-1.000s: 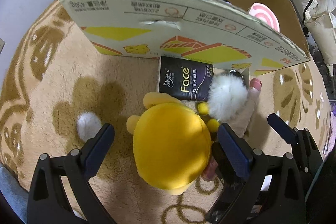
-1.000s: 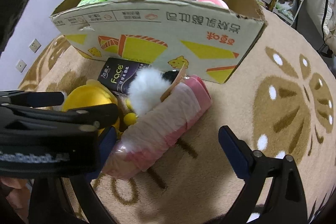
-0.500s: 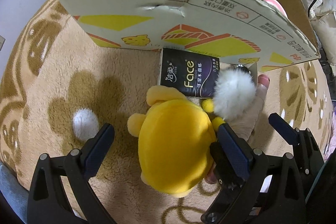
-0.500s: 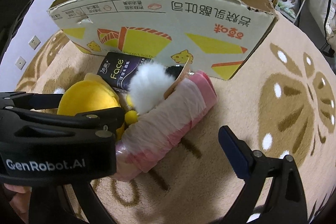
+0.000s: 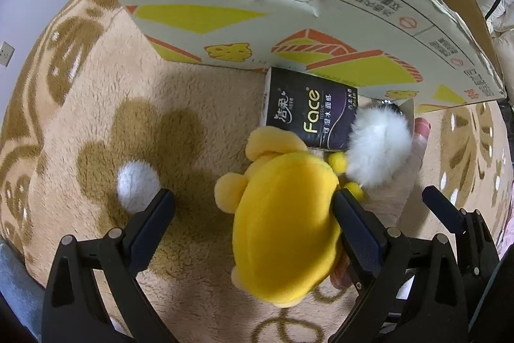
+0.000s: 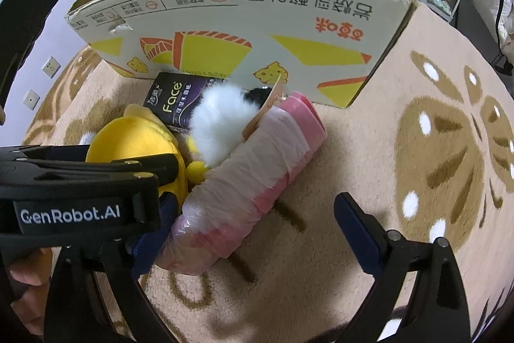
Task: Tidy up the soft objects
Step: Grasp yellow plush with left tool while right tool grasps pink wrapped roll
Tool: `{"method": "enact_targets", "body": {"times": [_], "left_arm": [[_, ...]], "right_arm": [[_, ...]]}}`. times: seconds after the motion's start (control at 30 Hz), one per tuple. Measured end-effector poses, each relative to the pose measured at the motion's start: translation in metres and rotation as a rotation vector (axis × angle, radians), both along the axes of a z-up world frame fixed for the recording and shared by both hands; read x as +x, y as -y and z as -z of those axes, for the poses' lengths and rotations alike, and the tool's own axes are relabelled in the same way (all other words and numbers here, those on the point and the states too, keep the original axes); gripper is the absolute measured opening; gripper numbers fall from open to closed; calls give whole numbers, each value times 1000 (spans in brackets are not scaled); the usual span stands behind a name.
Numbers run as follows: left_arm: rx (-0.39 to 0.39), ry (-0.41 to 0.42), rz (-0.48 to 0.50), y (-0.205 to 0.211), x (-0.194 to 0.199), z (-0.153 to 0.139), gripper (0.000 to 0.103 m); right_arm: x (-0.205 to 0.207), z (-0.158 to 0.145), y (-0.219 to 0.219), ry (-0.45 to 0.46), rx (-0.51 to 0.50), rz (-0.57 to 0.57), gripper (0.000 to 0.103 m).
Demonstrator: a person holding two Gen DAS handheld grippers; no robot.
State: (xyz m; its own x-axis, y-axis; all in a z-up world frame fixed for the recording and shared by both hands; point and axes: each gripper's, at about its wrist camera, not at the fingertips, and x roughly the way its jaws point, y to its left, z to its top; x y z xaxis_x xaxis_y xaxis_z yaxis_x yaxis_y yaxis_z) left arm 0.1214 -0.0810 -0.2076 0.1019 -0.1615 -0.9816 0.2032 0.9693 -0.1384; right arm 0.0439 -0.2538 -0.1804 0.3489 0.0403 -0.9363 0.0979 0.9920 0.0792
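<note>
Just in front of the cardboard box, the left gripper stands open around the yellow plush; close squarely on its body, clear of the white pompom. The right gripper, also open, straddles the pink roll, nearer than the Face tissue pack against the box.

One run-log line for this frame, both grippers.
left gripper: open, straddling yellow plush toy | right gripper: open, around pink plastic-wrapped roll | both items on beige carpet
</note>
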Motion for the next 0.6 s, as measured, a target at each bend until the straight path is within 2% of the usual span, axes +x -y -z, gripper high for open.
{"method": "enact_targets", "body": {"times": [0.27,0.5,0.6], "left_arm": [[-13,-12,-11,0,-6,4,94],[7,-9,3,7,-8,8,94],[12,-6,7,10,-8,8,89]], "right_arm": [[-3,1,4,-20,13,5,102],[-2,4,1,-34,14,6,102],[-1,4,1,-39,16,7,102]]}}
